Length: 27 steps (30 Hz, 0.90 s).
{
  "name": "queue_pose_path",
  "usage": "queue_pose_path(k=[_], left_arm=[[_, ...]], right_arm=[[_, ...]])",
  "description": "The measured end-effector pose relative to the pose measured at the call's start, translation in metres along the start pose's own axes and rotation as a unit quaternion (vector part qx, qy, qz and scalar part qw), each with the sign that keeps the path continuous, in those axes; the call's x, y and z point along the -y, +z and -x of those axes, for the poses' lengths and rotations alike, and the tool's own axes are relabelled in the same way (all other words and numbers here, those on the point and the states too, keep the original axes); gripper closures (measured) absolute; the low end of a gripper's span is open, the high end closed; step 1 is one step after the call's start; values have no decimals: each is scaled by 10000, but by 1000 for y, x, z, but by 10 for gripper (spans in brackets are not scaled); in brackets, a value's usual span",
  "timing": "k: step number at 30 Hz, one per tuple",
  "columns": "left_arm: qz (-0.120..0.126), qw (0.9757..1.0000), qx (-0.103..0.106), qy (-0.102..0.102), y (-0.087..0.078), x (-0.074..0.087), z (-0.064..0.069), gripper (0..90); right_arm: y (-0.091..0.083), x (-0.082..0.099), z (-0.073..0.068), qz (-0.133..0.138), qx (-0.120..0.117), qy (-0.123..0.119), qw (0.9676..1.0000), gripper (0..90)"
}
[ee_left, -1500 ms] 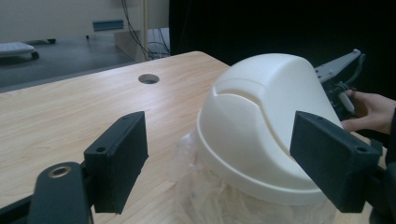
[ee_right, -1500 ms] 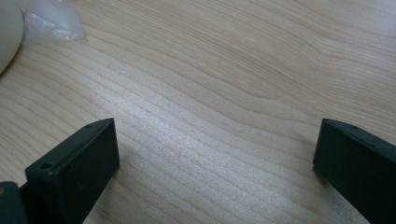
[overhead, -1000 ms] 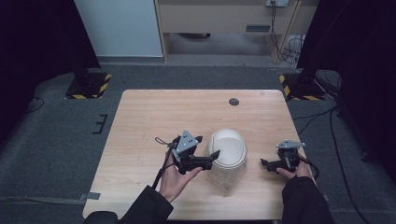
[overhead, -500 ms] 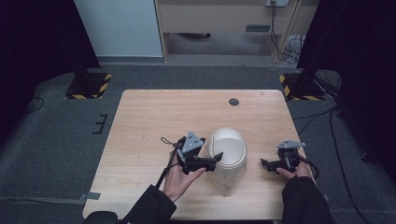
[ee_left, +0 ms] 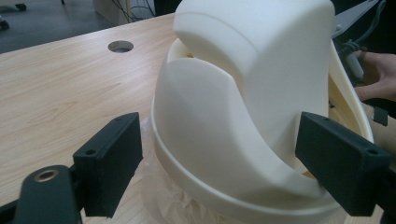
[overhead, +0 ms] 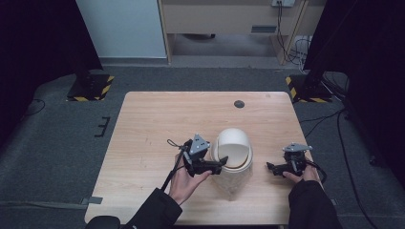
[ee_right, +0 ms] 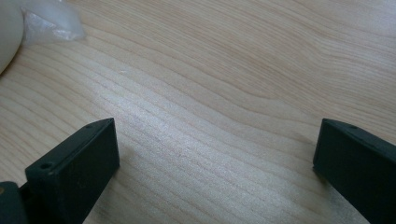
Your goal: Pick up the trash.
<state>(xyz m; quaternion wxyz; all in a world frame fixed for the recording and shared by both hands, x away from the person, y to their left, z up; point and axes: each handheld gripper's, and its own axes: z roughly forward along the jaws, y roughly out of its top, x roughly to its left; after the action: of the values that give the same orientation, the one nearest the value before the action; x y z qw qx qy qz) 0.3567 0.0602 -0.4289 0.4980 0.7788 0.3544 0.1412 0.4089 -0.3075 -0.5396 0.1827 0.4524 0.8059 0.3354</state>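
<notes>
I have the left gripper (ee_left: pixel 219 172) with fingers spread wide around the cream swing-lid bin (overhead: pixel 232 151) near the worktop's (overhead: pixel 157 124) front edge. Next, I judge, comes closing on it; the right gripper (overhead: pixel 273 168) rests open, holding nothing.

Even overhead light brightens the table (overhead: pixel 157 124); the frame's side edges fall dark. Both gripper views are slightly soft, with faint sheen on the wood.

Matt cream plastic bin (ee_left: pixel 243 107), wood-grain table (overhead: pixel 157 124)
</notes>
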Motion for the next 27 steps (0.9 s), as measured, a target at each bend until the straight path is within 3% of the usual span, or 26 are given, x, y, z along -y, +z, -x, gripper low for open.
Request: queue_pose_path(k=[20, 27], left_arm=[[-243, 9997, -72, 5, 16, -5, -1, 120], [-203, 9998, -76, 25, 16, -6, -3, 128]], right_arm=[[0, 0, 0, 1, -3, 0, 10000, 5], [0, 0, 0, 4, -2, 1, 10000, 5]])
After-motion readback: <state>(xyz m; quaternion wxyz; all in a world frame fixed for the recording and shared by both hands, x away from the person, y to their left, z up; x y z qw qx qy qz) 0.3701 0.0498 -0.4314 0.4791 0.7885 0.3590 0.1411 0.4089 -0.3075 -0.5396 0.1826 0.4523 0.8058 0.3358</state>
